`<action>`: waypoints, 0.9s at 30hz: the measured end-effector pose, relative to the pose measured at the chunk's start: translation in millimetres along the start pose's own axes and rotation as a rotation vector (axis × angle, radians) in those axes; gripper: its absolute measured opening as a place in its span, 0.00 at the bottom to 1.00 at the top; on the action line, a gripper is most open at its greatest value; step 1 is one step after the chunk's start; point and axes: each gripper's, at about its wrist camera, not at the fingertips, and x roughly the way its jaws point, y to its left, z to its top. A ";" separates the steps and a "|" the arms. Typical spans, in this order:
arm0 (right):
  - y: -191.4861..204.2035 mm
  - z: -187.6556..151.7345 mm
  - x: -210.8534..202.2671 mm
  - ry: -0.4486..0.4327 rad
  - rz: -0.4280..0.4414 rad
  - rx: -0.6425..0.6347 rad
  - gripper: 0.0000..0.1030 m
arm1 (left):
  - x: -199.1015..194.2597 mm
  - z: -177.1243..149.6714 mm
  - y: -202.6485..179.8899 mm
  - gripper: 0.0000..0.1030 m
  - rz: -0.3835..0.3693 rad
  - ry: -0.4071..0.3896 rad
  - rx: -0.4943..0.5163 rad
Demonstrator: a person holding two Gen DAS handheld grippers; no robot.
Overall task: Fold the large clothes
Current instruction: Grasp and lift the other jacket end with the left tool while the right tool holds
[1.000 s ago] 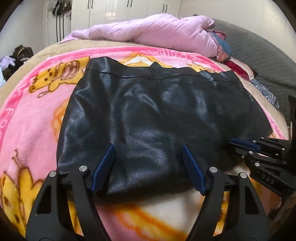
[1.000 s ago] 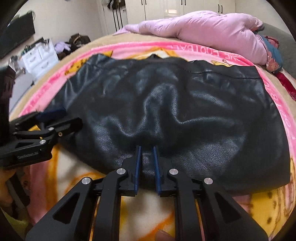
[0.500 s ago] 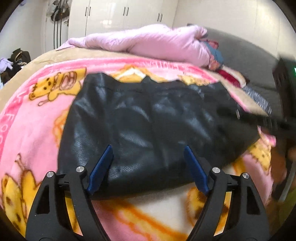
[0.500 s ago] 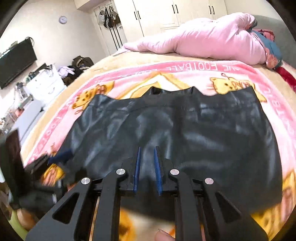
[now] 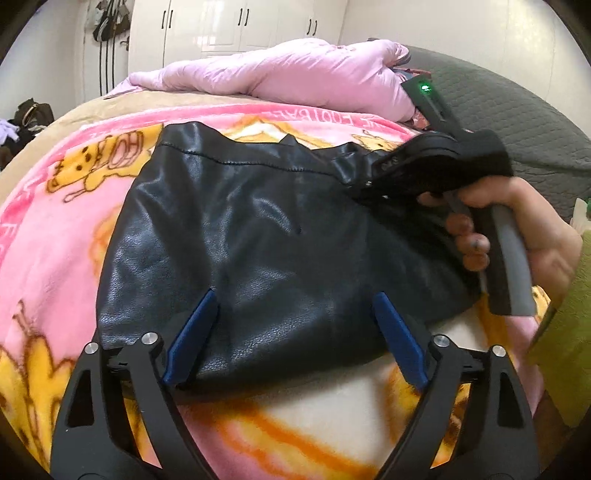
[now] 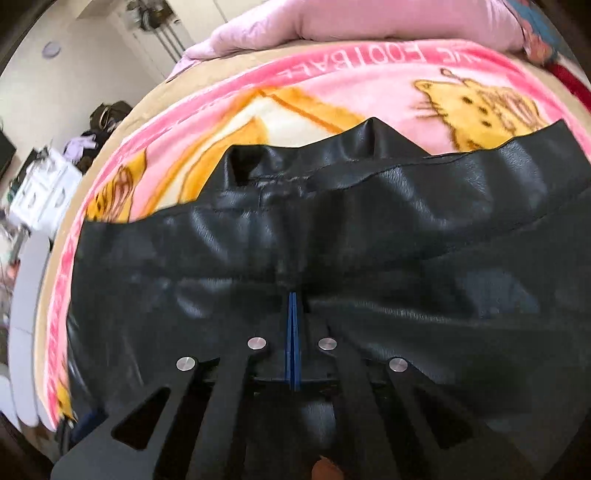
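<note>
A black leather garment lies on the pink cartoon blanket. My left gripper is open, its blue pads astride the garment's near hem, holding nothing. My right gripper is shut on a fold of the garment and holds it raised over the far part. In the left wrist view the right gripper comes in from the right, held by a hand, pinching the garment's right side near the far edge.
A pink quilt is heaped at the far end of the bed. A grey bedcover lies to the right. White wardrobes stand behind. Bags and white boxes sit on the floor at left.
My right gripper closed fully on the garment's near right edge, lifted it and carried it up and toward the far edge. My left gripper stayed open at the near hem.
</note>
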 end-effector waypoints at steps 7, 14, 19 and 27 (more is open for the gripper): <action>11.8 -1.3 -30.9 -0.022 0.020 -0.103 0.05 | -38.6 15.2 17.9 0.90 -0.064 -0.134 -0.124; 21.7 -62.1 -94.3 -0.095 0.116 -0.180 0.13 | -43.4 19.5 57.2 0.91 0.106 -0.140 -0.200; 18.3 -101.8 -97.8 -0.093 0.125 -0.148 0.13 | -14.9 4.2 92.5 0.91 0.096 -0.048 -0.348; 19.1 -119.0 -60.9 -0.089 0.068 -0.165 0.14 | 3.6 -12.6 111.7 0.91 -0.026 -0.031 -0.482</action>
